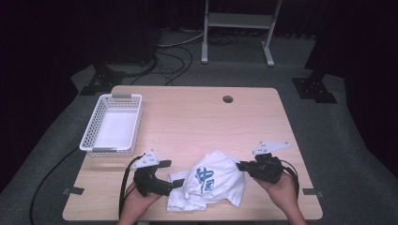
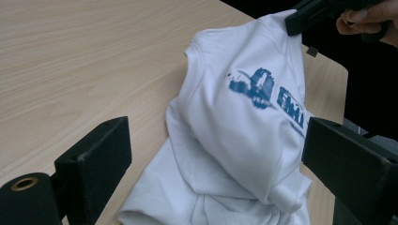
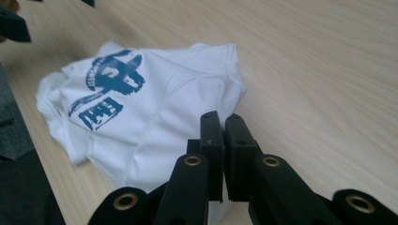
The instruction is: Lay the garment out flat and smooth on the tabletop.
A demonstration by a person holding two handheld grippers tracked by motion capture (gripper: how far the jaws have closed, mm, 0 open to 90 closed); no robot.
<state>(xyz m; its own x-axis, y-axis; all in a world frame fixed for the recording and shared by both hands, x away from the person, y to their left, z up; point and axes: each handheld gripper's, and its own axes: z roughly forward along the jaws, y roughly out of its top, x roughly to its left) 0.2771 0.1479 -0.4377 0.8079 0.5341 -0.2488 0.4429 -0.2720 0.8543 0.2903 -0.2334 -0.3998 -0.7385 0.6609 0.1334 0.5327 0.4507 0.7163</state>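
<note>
Nearby, right gripper (image 3: 221,126) pinches shirt (image 1: 216,180) edge; left gripper (image 2: 213,159) gapes.

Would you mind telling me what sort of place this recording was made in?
Probably a lab or studio set up for recording: a single wooden table on grey carpet, dark curtains all around, stand bases and loose cables on the floor behind.

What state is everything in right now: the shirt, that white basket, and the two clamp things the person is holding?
T-shirt: crumpled in a heap on the table, blue print facing up.
Basket: upright, empty.
Left gripper: jaws open, wide apart, at the shirt's edge.
Right gripper: jaws shut on the T-shirt at its edge.
Table: bare wood beyond the shirt and basket.
</note>
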